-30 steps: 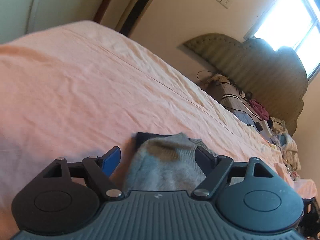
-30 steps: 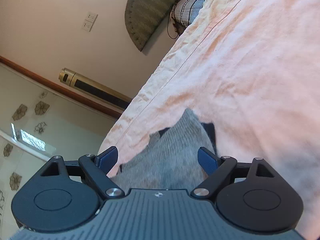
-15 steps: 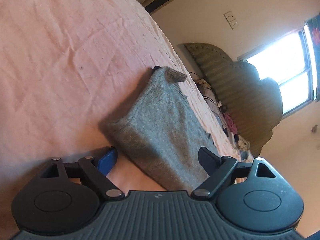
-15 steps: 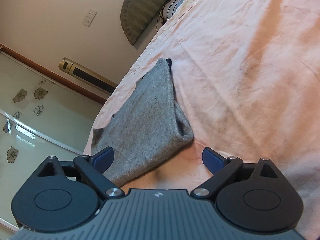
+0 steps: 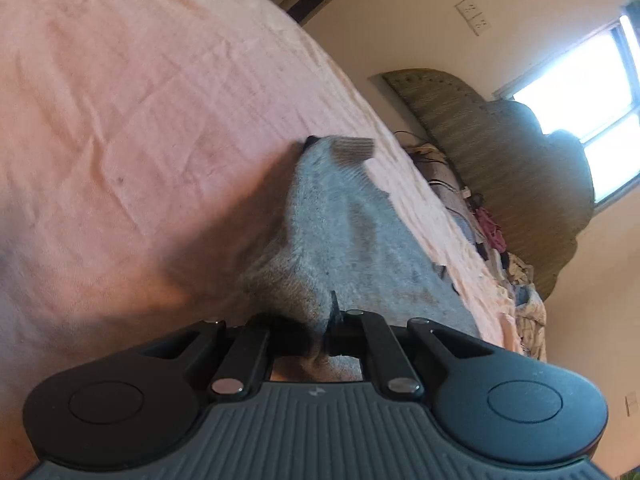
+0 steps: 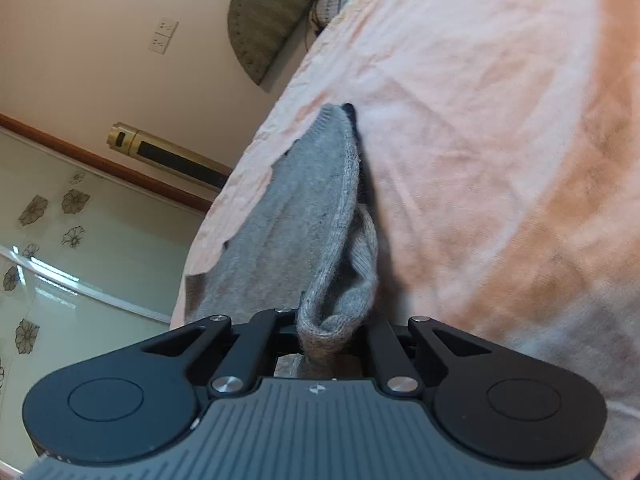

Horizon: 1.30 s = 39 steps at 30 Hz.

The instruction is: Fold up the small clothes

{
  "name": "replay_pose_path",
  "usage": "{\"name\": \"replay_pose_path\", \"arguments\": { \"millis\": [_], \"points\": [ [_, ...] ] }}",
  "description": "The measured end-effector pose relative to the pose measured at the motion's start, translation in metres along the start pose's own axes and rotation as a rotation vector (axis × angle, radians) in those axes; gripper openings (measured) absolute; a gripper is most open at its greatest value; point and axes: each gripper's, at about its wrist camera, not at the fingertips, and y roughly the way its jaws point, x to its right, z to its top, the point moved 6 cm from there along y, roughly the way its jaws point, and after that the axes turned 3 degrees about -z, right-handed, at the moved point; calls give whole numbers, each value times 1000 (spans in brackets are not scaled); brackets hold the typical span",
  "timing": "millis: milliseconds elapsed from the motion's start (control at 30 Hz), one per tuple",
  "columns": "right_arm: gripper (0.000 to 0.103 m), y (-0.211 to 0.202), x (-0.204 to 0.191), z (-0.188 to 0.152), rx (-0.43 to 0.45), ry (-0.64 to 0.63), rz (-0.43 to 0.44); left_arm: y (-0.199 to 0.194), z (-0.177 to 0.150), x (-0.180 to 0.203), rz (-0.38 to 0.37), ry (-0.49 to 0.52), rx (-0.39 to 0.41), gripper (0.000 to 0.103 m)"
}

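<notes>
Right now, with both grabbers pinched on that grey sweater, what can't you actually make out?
- Left wrist view: the left gripper fingertips, buried in the grey sweater.
- Right wrist view: the right gripper pads, covered by a bunched sweater fold.
- Both views: the sweater's near edge, hidden behind the gripper bodies.
- Left wrist view: the pile by the headboard, too small to identify.
</notes>
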Motion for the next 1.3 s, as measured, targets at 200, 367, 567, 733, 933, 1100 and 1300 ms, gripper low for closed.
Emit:
{"name": "replay_pose_path", "arguments": {
  "millis": [200, 367, 567, 733, 933, 1100, 1300],
  "points": [
    [12, -60, -16, -30, -60, -79, 68, -79, -21, 10, -91, 85, -8, 5],
    [17, -92, 15, -72, -144, -113, -24, -104, -71, -34, 48, 247, -138, 10],
    [68, -106, 12, -11, 64, -112, -35, -125, -31, -27, 84, 372, 39, 49],
    [70, -35, -20, 52, 34, -276, -115, -65, 33, -3, 167, 420, 163, 87],
    [60, 67, -40, 60, -120, -475, -279, 43, 47, 9, 245, 500, -4, 81],
    [12, 94, -42, 50, -164, -564, -317, 78, 43, 16, 311, 615, -33, 9],
    [11, 60, -50, 72, 7, -475, -193, 62, 51, 39, 295, 694, 75, 5]
  ]
}}
